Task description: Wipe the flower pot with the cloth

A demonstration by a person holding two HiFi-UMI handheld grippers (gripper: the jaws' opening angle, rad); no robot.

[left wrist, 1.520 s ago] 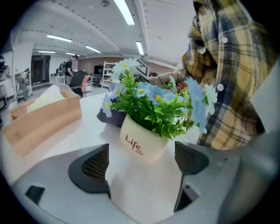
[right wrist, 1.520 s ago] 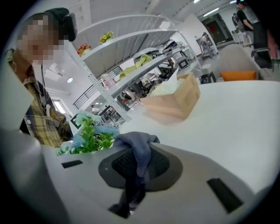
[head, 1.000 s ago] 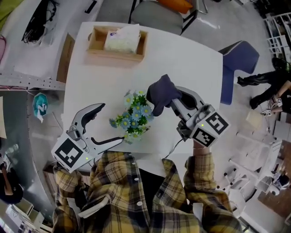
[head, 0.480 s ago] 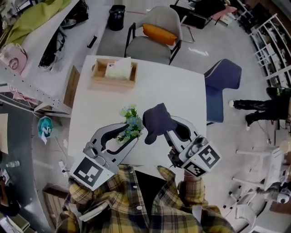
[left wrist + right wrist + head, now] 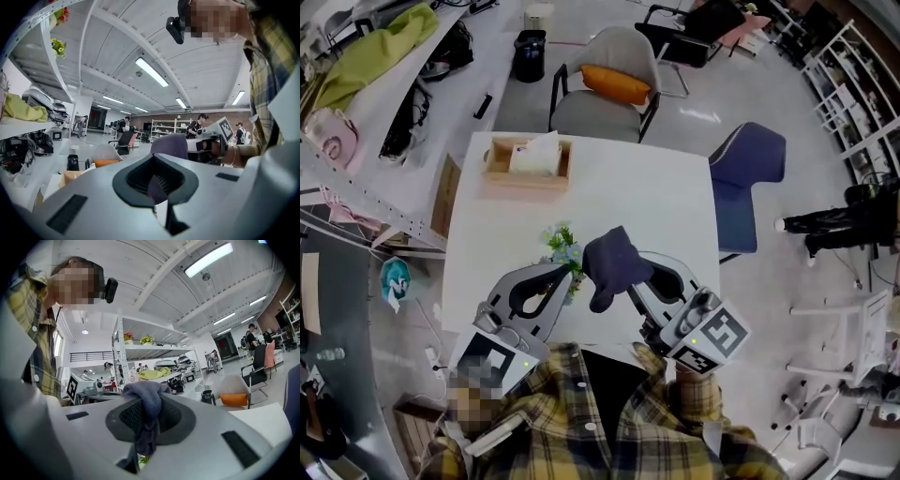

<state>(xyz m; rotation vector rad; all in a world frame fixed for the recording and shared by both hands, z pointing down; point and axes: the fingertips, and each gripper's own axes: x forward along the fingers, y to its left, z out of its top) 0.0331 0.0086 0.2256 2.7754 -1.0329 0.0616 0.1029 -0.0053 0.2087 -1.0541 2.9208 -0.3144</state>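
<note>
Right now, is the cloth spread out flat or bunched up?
Bunched up: the dark cloth hangs as a crumpled lump, pinched in the jaws of the right tool.

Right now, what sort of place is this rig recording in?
Most likely an open-plan lab or workshop. There is metal shelving loaded with equipment, a white table with a grey chair beside it, and long strip lights under a high ceiling. Other people stand at benches further back.

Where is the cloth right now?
In the head view the dark cloth sits just right of centre, pinched in the right gripper, beside the flowers over the white table.
</note>
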